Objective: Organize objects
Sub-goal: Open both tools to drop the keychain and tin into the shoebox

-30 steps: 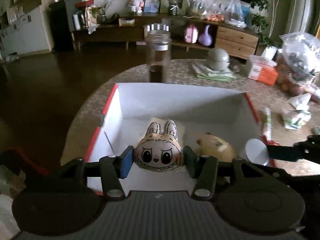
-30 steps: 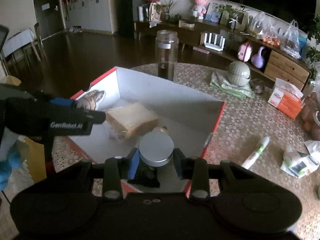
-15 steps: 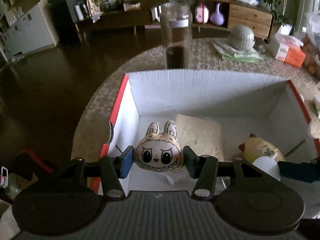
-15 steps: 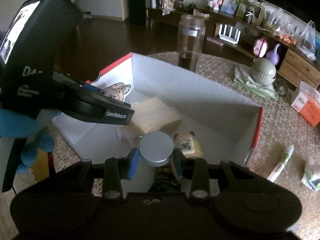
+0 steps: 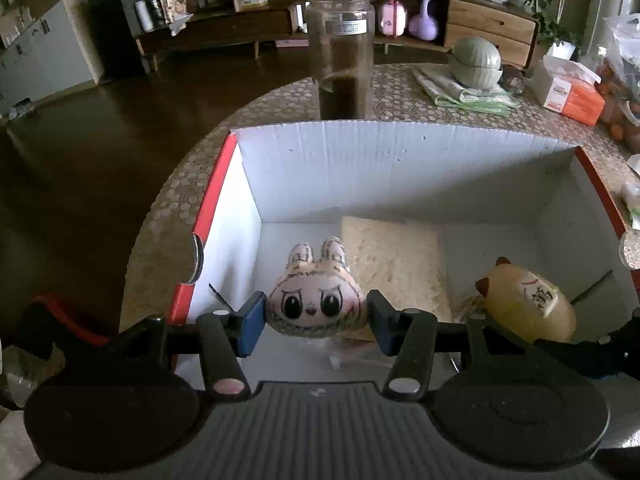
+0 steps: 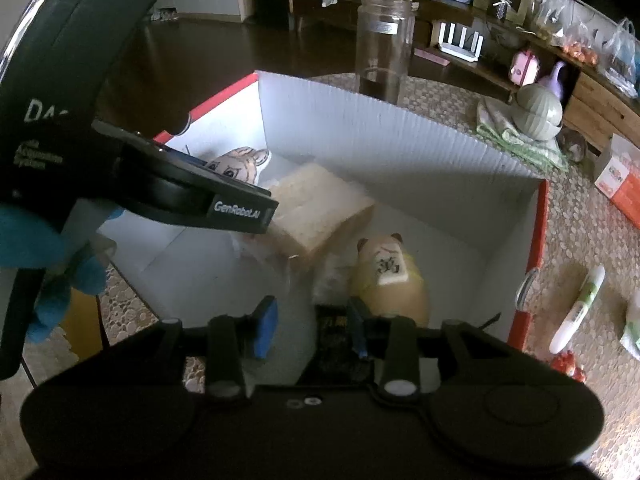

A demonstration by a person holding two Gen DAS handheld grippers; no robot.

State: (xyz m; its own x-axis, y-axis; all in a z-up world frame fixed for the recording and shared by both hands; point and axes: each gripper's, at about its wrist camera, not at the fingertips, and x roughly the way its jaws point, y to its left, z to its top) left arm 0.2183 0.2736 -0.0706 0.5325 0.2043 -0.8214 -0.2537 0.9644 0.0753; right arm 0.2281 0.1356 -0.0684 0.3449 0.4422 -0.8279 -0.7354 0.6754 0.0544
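Observation:
My left gripper [image 5: 314, 320] is shut on a bunny-eared plush head [image 5: 316, 306] and holds it inside the white box [image 5: 400, 152] near its front left corner. The plush also shows in the right wrist view [image 6: 236, 166] behind the left gripper body [image 6: 236, 208]. In the box lie a bread-like sponge block [image 5: 392, 264] and a yellow cat figure [image 5: 528, 306]. My right gripper [image 6: 312, 328] is low inside the box beside the cat figure [image 6: 388, 280]. Between its jaws sits a dark item with a pale blurred side [image 6: 336, 340]; the grip is unclear.
A tall glass jar [image 5: 342, 52] stands behind the box on the round table [image 5: 280, 100]. A green lidded bowl on cloth [image 5: 476, 60], an orange tissue box [image 5: 568, 92] and a white tube [image 6: 578, 308] lie to the right. Dark floor lies to the left.
Both grippers moved forward and down into the box. The silver-lidded item in the right gripper tilted over and its lid no longer shows. The plush stays held.

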